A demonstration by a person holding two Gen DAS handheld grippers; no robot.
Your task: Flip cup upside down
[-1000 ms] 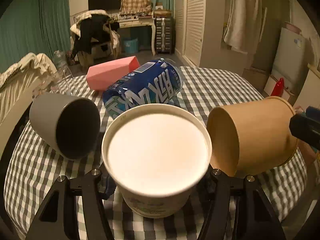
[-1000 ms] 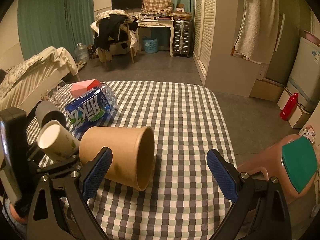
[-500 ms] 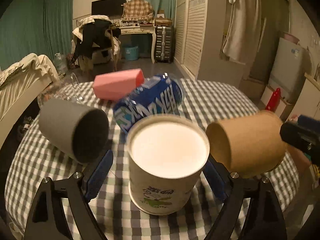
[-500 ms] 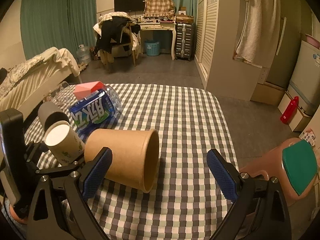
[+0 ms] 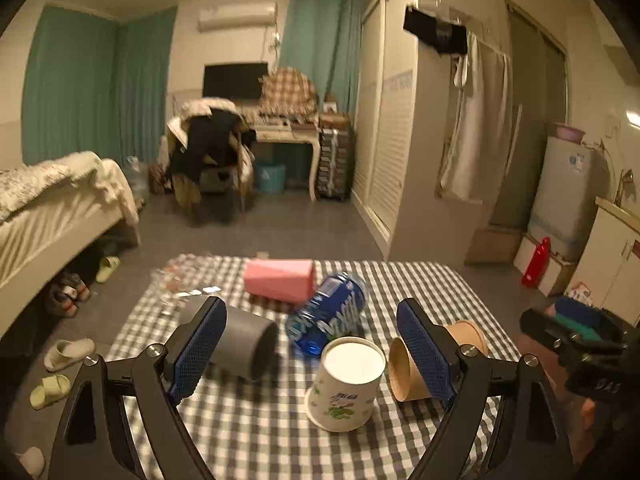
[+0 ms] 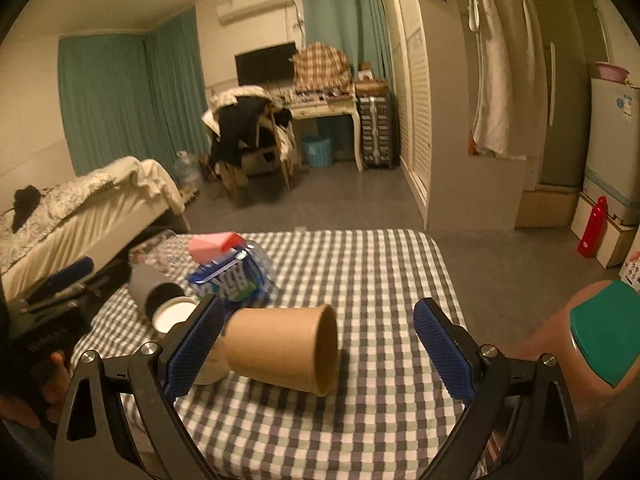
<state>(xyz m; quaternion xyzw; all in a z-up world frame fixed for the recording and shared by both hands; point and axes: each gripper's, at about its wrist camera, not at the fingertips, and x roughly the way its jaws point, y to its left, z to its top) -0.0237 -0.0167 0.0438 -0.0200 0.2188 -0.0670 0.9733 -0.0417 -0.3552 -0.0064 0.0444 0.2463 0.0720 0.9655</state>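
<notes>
The white cup (image 5: pixel 346 386) is light, thin paper; grip it gently at mid-wall. Your left gripper (image 5: pixel 312 346) and right gripper (image 6: pixel 316 350) are both wide, empty.

Right gripper (image 6: pixel 316 354) jaws wide apart, nothing between the pads. Brown paper cup (image 6: pixel 284 348) on its side, centre frame, on the checked tablecloth (image 6: pixel 380 272), mouth facing right. White paper cup (image 6: pixel 176 314) stands base-up left of it, partly behind the left finger. Grey cup (image 6: pixel 154 290) and blue bottle (image 6: pixel 230 274) lie beyond, pink box (image 6: pixel 210 244) behind them. Left gripper (image 6: pixel 60 288) at left edge, jaw state unclear. Pink stool with green top (image 6: pixel 604 336) lower right.
</notes>
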